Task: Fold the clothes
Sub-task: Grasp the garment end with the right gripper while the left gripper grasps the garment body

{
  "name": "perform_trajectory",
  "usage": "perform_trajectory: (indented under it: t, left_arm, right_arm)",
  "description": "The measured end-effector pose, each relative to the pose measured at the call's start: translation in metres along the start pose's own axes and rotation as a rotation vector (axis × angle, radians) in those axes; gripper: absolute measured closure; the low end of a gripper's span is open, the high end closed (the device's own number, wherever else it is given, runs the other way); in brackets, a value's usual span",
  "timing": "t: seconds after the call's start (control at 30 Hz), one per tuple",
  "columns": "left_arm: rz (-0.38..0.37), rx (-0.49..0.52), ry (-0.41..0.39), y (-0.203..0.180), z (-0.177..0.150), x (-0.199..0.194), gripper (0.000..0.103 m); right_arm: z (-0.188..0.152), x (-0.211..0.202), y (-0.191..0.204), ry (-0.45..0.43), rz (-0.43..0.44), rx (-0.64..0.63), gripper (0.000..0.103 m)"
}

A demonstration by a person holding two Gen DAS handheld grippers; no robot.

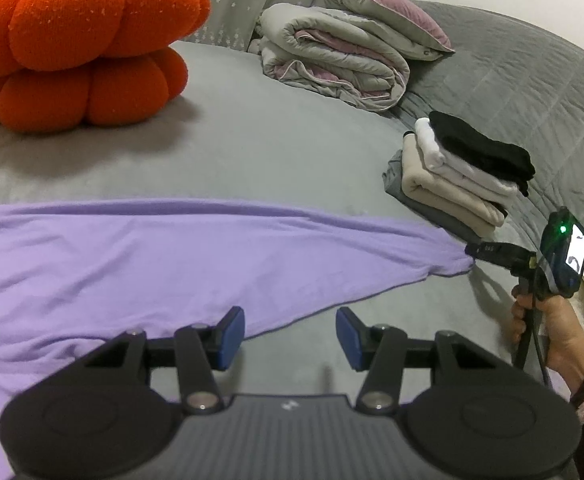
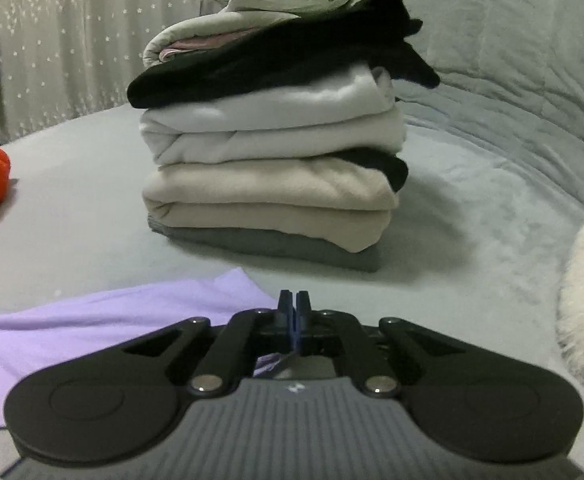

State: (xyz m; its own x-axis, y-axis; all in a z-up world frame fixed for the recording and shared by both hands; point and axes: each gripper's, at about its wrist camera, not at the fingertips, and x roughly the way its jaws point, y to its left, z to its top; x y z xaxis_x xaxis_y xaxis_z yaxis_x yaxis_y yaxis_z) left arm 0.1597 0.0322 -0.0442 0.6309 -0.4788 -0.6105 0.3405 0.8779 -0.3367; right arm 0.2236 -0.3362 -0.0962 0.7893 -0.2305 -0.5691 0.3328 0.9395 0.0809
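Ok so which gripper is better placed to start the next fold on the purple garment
Right. The right gripper is shut on the purple garment at its pulled-out corner, while the left gripper hangs open at its near edge, gripping nothing.

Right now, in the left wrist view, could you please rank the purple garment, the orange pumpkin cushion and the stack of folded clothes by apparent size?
1. purple garment
2. orange pumpkin cushion
3. stack of folded clothes

The garment lies nearest the camera, which exaggerates it.
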Motion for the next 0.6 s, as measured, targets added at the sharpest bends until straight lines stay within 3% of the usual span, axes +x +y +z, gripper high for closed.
perform_trajectory:
  t: [0.13, 0.2, 0.23, 0.4, 0.6]
  left_arm:
    - [0.005, -0.004, 0.000, 0.001, 0.000, 0.000, 0.051]
    - [0.005, -0.011, -0.004, 0.003, 0.001, -0.001, 0.051]
    - [0.004, -0.015, -0.006, 0.004, 0.001, -0.002, 0.051]
    - [-0.007, -0.008, -0.003, 0.005, 0.003, -0.001, 0.051]
    - [-0.056, 0.150, -0.002, -0.004, -0.005, 0.019, 0.051]
  right_arm:
    - [0.000, -0.001, -0.013, 0.004, -0.018, 0.061, 0.097]
    - [0.003, -0.003, -0.028, 0.004, 0.003, 0.130, 0.096]
    - [0.005, -0.005, -0.034, 0.002, 0.012, 0.162, 0.090]
    - [0.006, -0.011, -0.057, 0.040, 0.116, 0.305, 0.090]
    - [0.006, -0.015, -0.054, 0.120, 0.198, 0.358, 0.090]
